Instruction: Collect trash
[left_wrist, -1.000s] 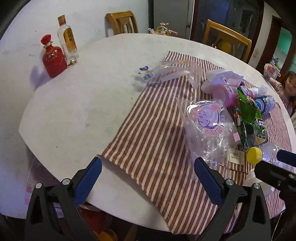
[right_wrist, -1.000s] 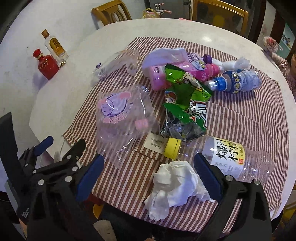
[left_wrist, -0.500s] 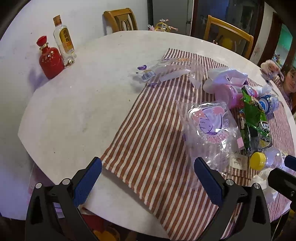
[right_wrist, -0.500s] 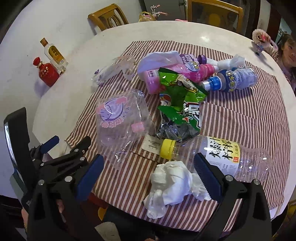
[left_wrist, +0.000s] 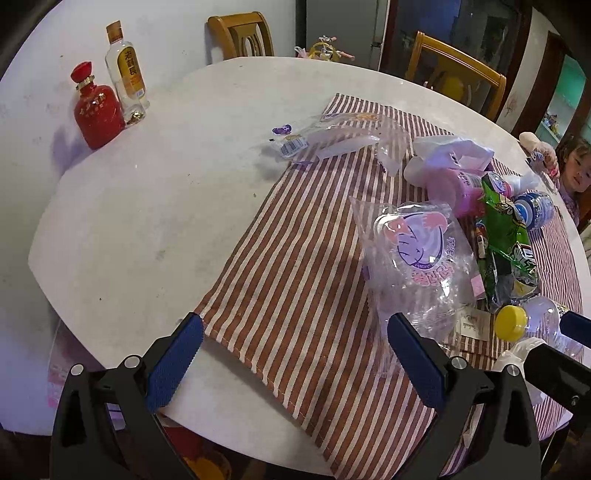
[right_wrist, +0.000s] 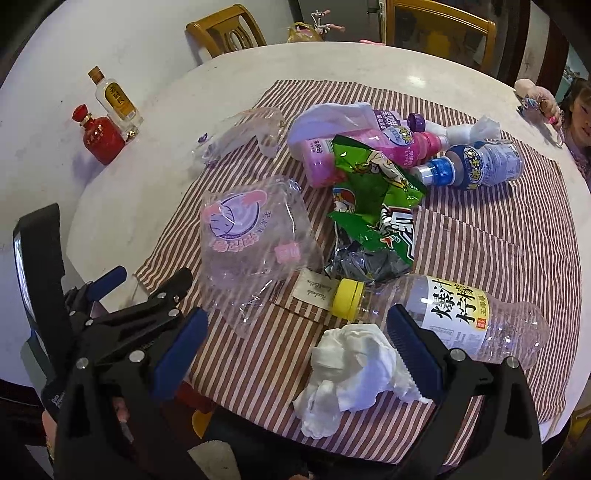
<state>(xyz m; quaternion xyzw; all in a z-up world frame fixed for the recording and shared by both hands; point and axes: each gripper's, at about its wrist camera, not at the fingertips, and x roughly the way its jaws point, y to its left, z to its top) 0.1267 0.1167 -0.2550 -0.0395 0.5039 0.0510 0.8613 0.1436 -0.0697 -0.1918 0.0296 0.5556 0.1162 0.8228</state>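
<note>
Trash lies scattered over the striped cloth (right_wrist: 480, 236) on the round bench (left_wrist: 147, 221); nothing is collected yet, so I judge this the approach stage, before any first pick.

Nearest item: crumpled white tissue (right_wrist: 351, 369), lying between the spread fingers of the right gripper (right_wrist: 299, 350). Jaws wide, holding nothing, not touching the tissue. Left gripper (left_wrist: 295, 354) also wide and empty, hovering over the near cloth edge.

Likely next move, as a judgement: lower the right gripper and close on the tissue. It is soft, so a full squeeze should be needed. No bin shows in either view, so I cannot tell where it goes.

Just beyond the tissue:
- clear bottle with yellow cap (right_wrist: 443, 314), on its side; label in large black Chinese characters, not fully legible to me.
- small cream card (right_wrist: 314, 288) with cursive script, too small to read.
- clear bag with purple-pink print (right_wrist: 251, 236).
- green snack wrapper (right_wrist: 373, 206), bold white characters.

Farther: pink bottle (right_wrist: 369, 151), blue-capped bottle (right_wrist: 480, 166), clear wrapper (right_wrist: 243, 133).

Well apart at the bench edge: red bottle (left_wrist: 96, 107) and clear liquor bottle (left_wrist: 125, 74) with yellow label, both upright. Probably not trash.
</note>
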